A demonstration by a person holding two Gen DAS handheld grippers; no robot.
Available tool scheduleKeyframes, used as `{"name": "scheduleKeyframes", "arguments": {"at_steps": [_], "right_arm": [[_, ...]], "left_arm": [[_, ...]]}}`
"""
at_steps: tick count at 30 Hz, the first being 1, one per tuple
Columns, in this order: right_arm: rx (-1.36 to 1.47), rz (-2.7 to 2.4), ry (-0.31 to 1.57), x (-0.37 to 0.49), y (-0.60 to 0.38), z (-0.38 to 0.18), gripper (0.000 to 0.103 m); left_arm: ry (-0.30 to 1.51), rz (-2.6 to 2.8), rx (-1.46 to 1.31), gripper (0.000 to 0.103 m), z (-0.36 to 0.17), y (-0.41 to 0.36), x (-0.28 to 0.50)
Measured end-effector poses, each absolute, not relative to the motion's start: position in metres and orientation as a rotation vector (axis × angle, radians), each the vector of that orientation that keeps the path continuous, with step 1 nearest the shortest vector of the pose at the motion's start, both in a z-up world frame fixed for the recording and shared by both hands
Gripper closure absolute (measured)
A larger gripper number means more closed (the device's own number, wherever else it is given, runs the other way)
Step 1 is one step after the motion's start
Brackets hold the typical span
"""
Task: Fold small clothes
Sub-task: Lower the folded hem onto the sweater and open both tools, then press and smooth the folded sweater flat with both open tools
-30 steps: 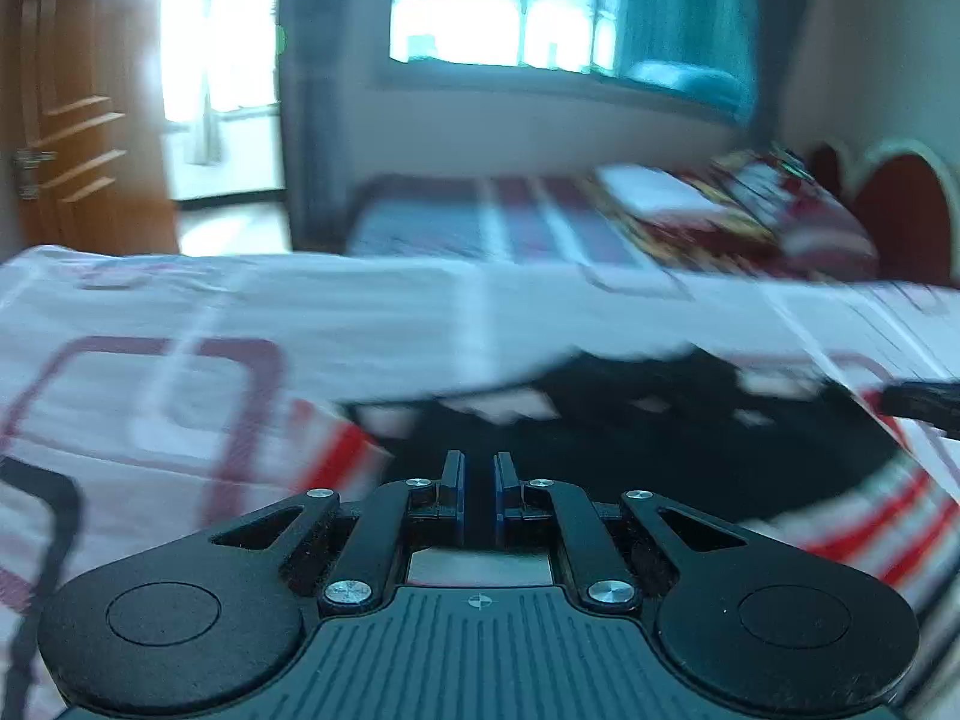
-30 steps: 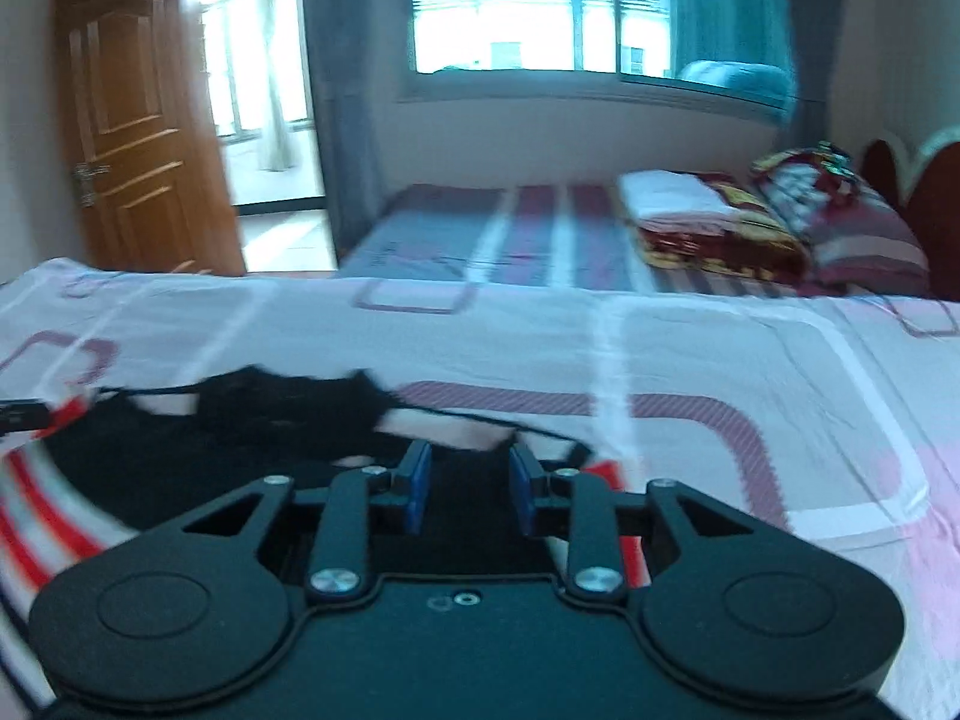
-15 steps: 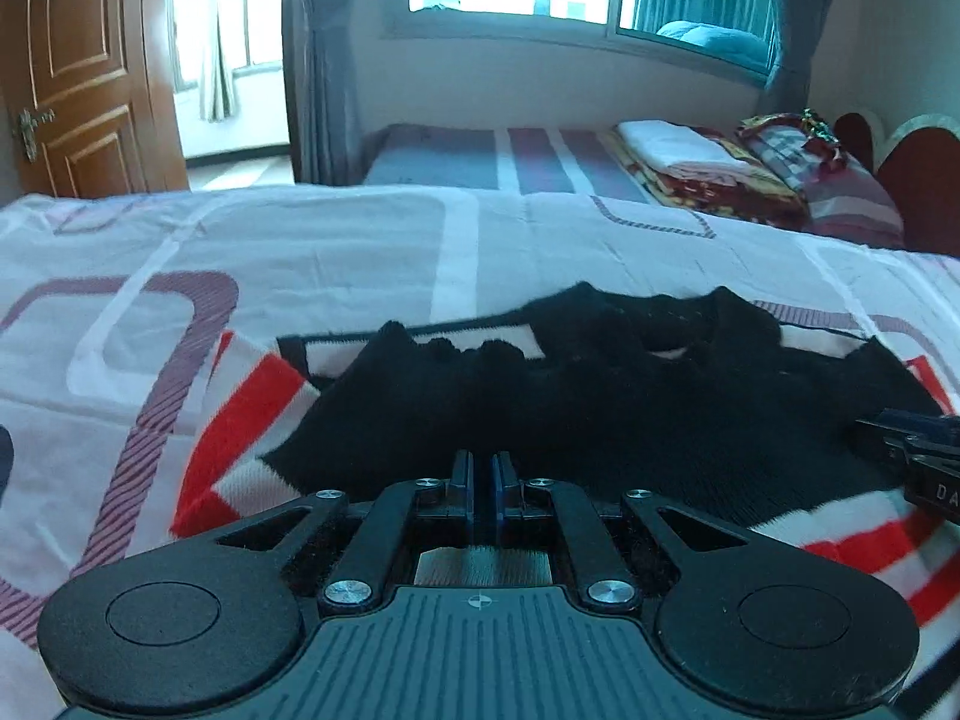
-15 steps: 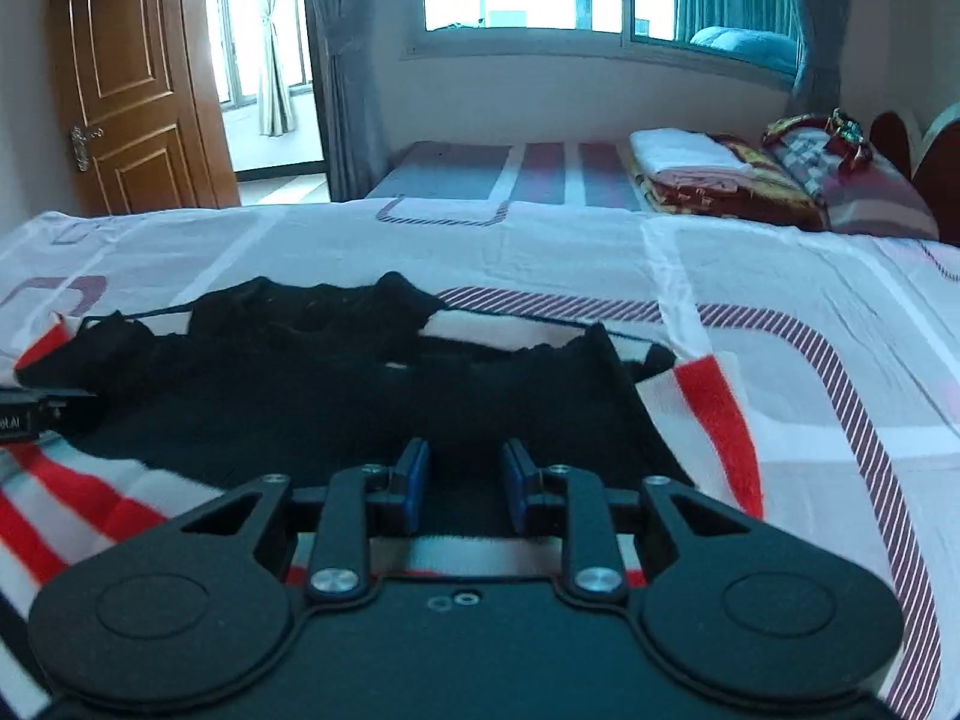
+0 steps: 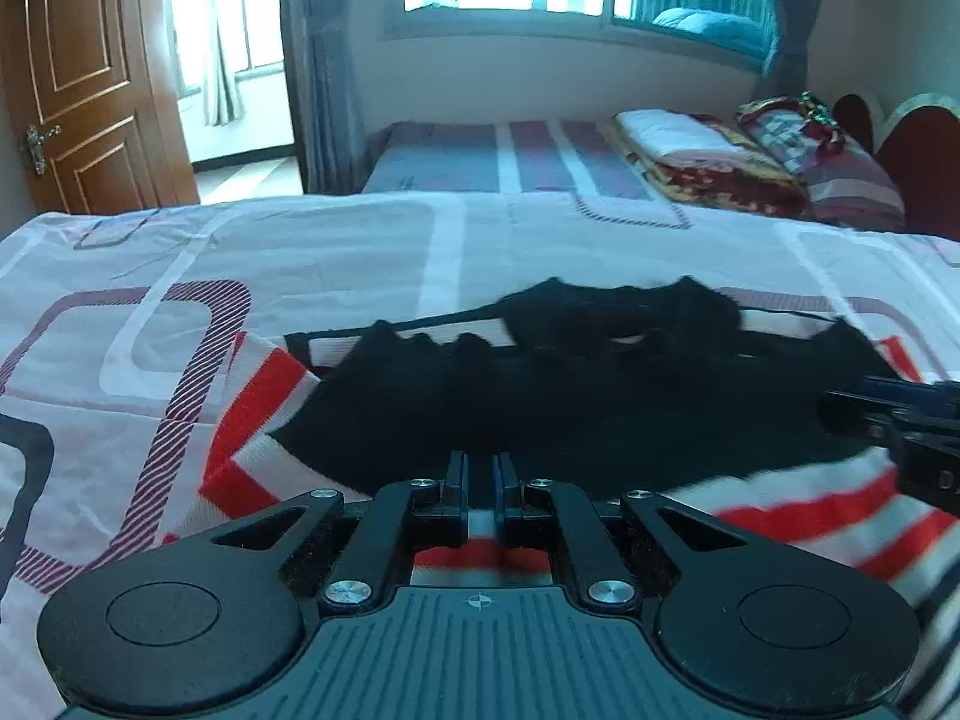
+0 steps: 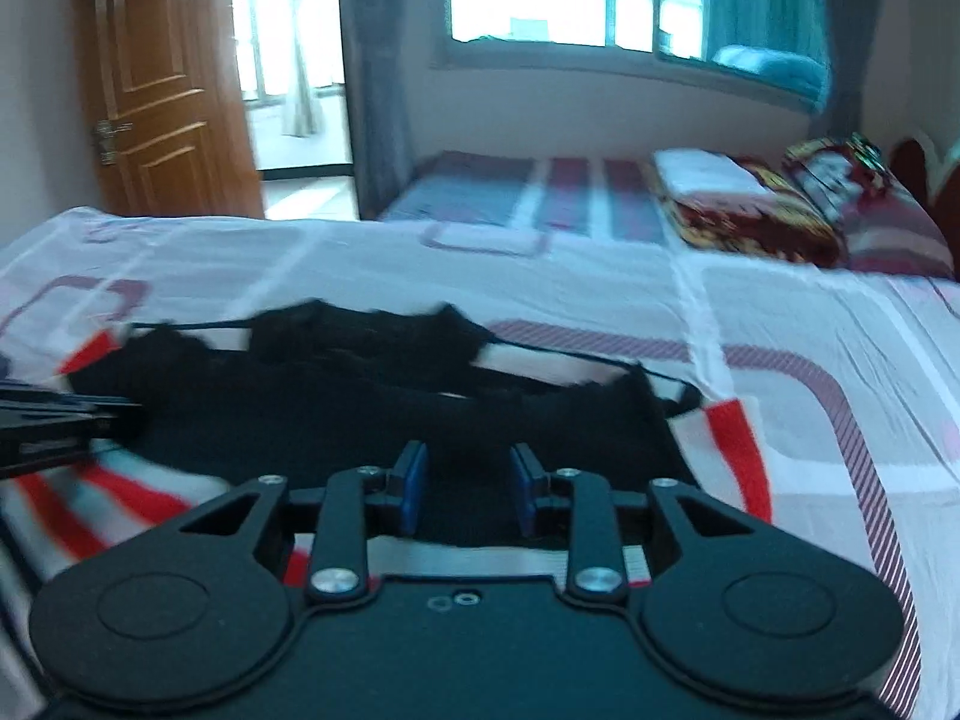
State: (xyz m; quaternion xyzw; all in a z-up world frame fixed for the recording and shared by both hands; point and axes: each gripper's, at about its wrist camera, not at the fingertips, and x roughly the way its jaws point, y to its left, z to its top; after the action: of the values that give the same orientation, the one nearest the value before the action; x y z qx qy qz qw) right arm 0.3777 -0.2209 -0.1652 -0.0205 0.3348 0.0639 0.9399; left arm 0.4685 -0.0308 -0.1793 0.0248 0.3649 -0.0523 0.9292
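Note:
A small knitted garment [image 5: 600, 396], black with red and white stripes, lies spread on the patterned bed sheet [image 5: 360, 252]. My left gripper [image 5: 480, 468] is low over its near striped edge and shut, with a strip of the cloth caught between the pads. My right gripper [image 5: 888, 402] reaches in from the right edge of that view. In the right wrist view the right gripper [image 6: 468, 462] is over the black part of the garment [image 6: 336, 408]. Its jaws are opening, and cloth lies between the parted pads. The left gripper [image 6: 90, 414] shows at the left edge.
The sheet [image 6: 780, 312] stretches wide to the right and far side. Beyond it stands a second bed with folded blankets [image 5: 708, 162] and a red headboard [image 5: 918, 162]. A wooden door [image 5: 78, 78] is at the left, under-window wall behind.
Both grippers have come down and forward, and the garment has settled flatter on the sheet. The right gripper's pads now stand wider apart. The left stays shut.

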Motion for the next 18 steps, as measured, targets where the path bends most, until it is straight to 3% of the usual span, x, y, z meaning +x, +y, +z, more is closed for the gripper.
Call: {"name": "scheduleKeyframes", "arguments": {"at_steps": [2, 9, 10, 11, 12, 13, 14, 18], "right_arm": [[-0.034, 0.15, 0.668, 0.369, -0.215, -0.158, 0.067], [-0.049, 0.194, 0.69, 0.35, -0.199, -0.16, 0.067], [-0.057, 0.189, 0.701, 0.349, -0.199, -0.163, 0.067], [-0.065, 0.182, 0.716, 0.349, -0.2, -0.168, 0.067], [-0.067, 0.177, 0.724, 0.348, -0.202, -0.172, 0.067], [-0.068, 0.17, 0.726, 0.347, -0.205, -0.175, 0.068], [-0.076, 0.159, 0.721, 0.345, -0.208, -0.177, 0.068], [-0.058, 0.13, 0.713, 0.339, -0.219, -0.176, 0.068]], "left_arm": [[0.744, -0.131, 0.058, 0.096, -0.177, -0.037, 0.46], [0.762, -0.13, 0.083, 0.093, -0.187, -0.045, 0.45], [0.76, -0.123, 0.086, 0.085, -0.189, -0.044, 0.45], [0.753, -0.103, 0.093, 0.064, -0.19, -0.043, 0.449], [0.745, -0.067, 0.102, 0.05, -0.191, -0.04, 0.448], [0.739, -0.022, 0.101, 0.027, -0.193, -0.034, 0.447], [0.741, -0.004, 0.079, 0.02, -0.195, -0.026, 0.447], [0.729, -0.027, 0.071, 0.02, -0.198, -0.012, 0.44]]}}
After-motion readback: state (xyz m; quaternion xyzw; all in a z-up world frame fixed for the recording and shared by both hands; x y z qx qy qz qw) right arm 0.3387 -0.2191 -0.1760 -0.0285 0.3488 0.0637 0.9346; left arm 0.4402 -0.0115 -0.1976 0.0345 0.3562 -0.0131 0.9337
